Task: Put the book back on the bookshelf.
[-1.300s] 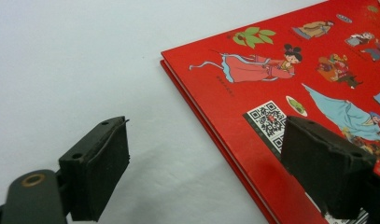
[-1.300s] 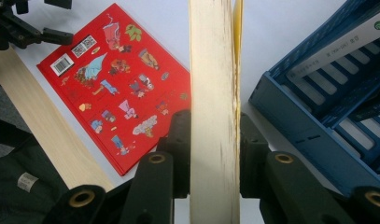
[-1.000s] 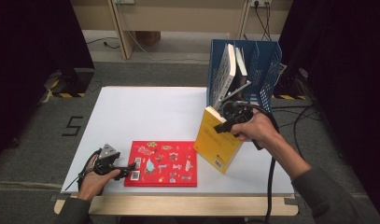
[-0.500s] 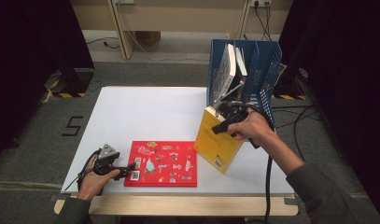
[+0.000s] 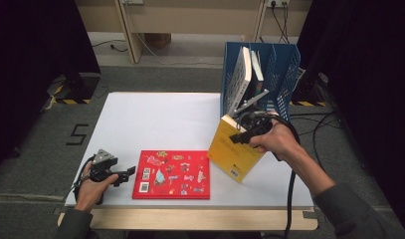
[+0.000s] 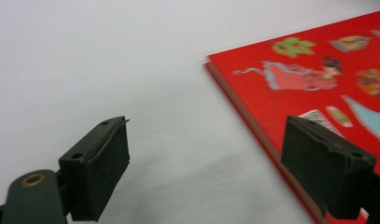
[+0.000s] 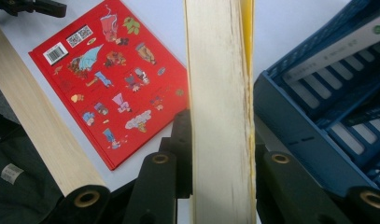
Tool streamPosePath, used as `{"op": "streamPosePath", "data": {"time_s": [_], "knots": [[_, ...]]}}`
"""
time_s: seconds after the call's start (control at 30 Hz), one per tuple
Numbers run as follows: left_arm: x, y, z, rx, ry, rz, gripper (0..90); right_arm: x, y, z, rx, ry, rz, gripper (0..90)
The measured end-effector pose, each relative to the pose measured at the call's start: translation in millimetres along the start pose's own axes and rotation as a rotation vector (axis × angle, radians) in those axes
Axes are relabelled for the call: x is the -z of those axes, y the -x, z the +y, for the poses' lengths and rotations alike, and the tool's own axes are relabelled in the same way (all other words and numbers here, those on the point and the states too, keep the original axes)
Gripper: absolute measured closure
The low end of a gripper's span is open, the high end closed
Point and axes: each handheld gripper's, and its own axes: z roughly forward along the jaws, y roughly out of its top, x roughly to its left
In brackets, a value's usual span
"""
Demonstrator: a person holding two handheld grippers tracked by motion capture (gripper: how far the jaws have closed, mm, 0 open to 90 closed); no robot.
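I work in a recording studio or lab: my white table stands on grey carpet between black curtains, with hazard tape, a taped floor number, trailing cables and wall sockets.

Left hand at 7 o'clock, low over table edge; left gripper level, pointing toward 3 o'clock, jaws parted, nothing between. Right forearm enters from 5 o'clock; right gripper at 2 o'clock, jaws just closing, clamped.
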Motion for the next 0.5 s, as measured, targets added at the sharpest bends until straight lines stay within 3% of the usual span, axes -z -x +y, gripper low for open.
{"op": "streamPosePath", "data": {"time_s": [0.07, 0.2, 0.5], "knots": [[0.8, -4.2, -1.9, -0.035, -0.021, 0.045, 15.0, 7.7, 2.0, -2.8, -0.013, 0.023, -0.008, 75.0], [-4.4, -9.0, -7.3, -0.056, -0.078, 0.062, 15.0, 26.3, 6.0, -8.2, -0.023, 0.058, -0.029, 75.0], [-5.8, -11.1, -8.3, -0.052, -0.064, 0.046, 13.1, 57.9, 16.0, -21.1, -0.052, 0.083, -0.086, 75.0]]}}
